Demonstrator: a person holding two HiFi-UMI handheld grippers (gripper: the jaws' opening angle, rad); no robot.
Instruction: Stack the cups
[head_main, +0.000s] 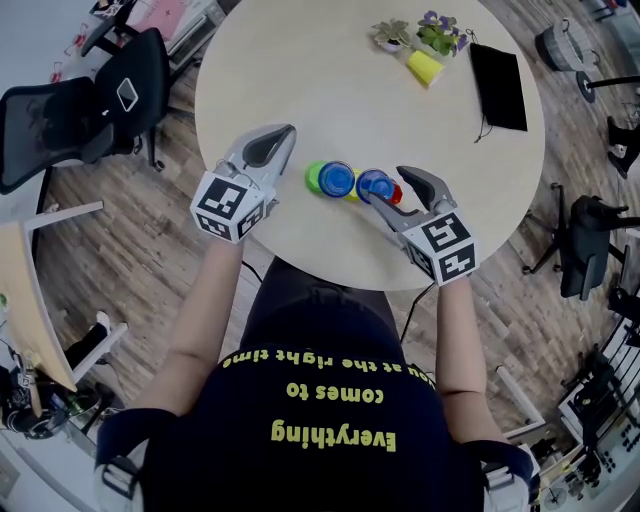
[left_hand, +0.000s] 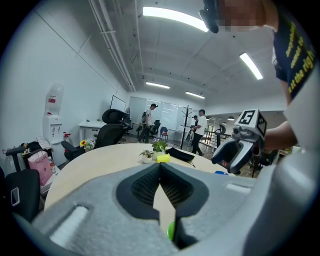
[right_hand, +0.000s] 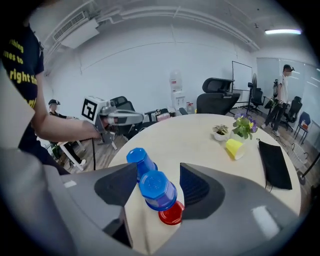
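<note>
Looking steeply down from the person's head, a round beige table (head_main: 300, 60) fills the upper part of the view, with two arms reaching onto its near edge, each holding a grey gripper that carries a cube of black-and-white square markers. The left gripper (head_main: 274, 143) rests near the table's left edge; its own view shows its two dark jaws pressed together with nothing between them, and only a sliver of green shows below them. The right gripper (head_main: 390, 190) points down at the cups; its own view shows its jaws spread, with a blue cup (right_hand: 158, 190) standing between them, base up, and no pad clearly pressing on it. A red cup (right_hand: 173, 214) lies touching that blue cup on the side nearer the camera; whether the blue one sits on it cannot be told. Just beyond, a second blue cup (right_hand: 139, 159) stands outside the jaws. From the head view this second blue cup touches a green cup (head_main: 315, 177) on its left, and all four cups form a short row near the table's front edge, between the two grippers. Well apart from them, at the far side of the table, a yellow cup (head_main: 425, 67) lies on its side just beside two small potted plants (head_main: 438, 32), and a flat black pouch (head_main: 498, 86) lies to their right. A black office chair (head_main: 95, 105) stands on the wooden floor to the table's left.
</note>
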